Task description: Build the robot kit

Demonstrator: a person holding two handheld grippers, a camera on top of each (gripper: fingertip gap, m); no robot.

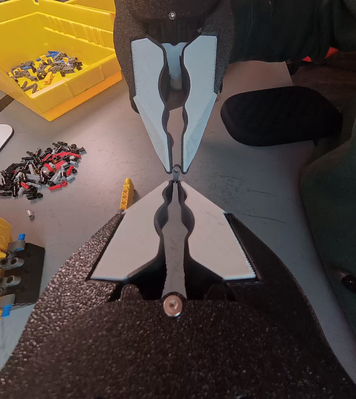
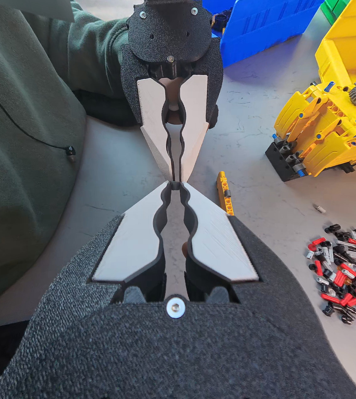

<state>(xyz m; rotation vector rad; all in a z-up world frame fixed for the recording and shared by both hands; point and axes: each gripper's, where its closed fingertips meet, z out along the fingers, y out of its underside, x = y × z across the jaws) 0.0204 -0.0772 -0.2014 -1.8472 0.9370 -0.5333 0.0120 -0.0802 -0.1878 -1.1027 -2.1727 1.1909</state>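
Left gripper point(image 1: 174, 182) filled the lower part of its own view, black textured body with pale grey fingers point(image 1: 133, 241); its jaws were drawn together on a small dark grey connector piece point(image 1: 176, 172), pinched at the very tips; right gripper point(image 1: 176, 170) met it head-on from the opposite side, tips touching the same piece, its jaws likewise closed onto it; both tools were held above the grey worktop point(image 1: 107, 133), tip to tip; in the right wrist view the right gripper point(image 2: 174, 185) showed the piece point(image 2: 175, 186) as a short dark stub between its tips, with the left gripper point(image 2: 175, 180) pressed against it from beyond.

A yellow beam with holes point(image 1: 126, 194) lay flat on the worktop just beside the meeting tips; a lone small grey bush point(image 1: 30, 214) lay apart from it; a loose heap of black, red and grey pins point(image 1: 40, 170) sat farther toward the worktop's edge; a yellow bin point(image 1: 49, 60) holding mixed small parts stood beyond the heap; a partly built yellow model on a black base point(image 2: 324, 133) stood near the pins; a blue bin point(image 2: 259, 28) lay behind it; a person's dark green sleeve point(image 2: 32, 108) lay along the worktop's near edge.
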